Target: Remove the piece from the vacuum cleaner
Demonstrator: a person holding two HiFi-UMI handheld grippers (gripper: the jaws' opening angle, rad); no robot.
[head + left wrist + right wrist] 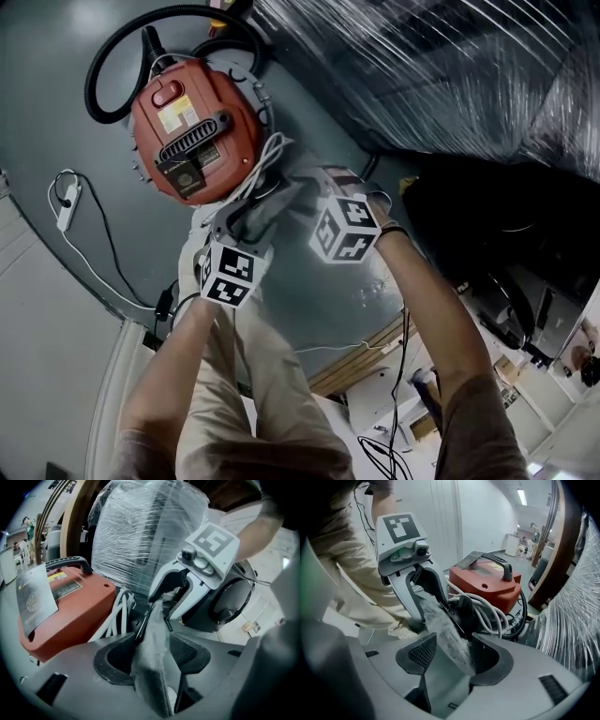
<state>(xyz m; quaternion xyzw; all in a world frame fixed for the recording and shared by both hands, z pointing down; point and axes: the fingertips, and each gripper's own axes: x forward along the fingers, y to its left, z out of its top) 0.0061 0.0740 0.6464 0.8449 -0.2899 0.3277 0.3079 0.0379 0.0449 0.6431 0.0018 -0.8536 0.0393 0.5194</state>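
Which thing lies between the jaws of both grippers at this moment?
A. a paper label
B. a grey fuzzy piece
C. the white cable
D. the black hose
B: the grey fuzzy piece runs between the jaws of the right gripper and those of the left gripper, while the white cable lies by the red vacuum cleaner.

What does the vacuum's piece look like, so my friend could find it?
Find the red vacuum cleaner on the floor. Next to its white cord, the left gripper and right gripper hold a flat grey piece. Only it looks fuzzy like cloth.
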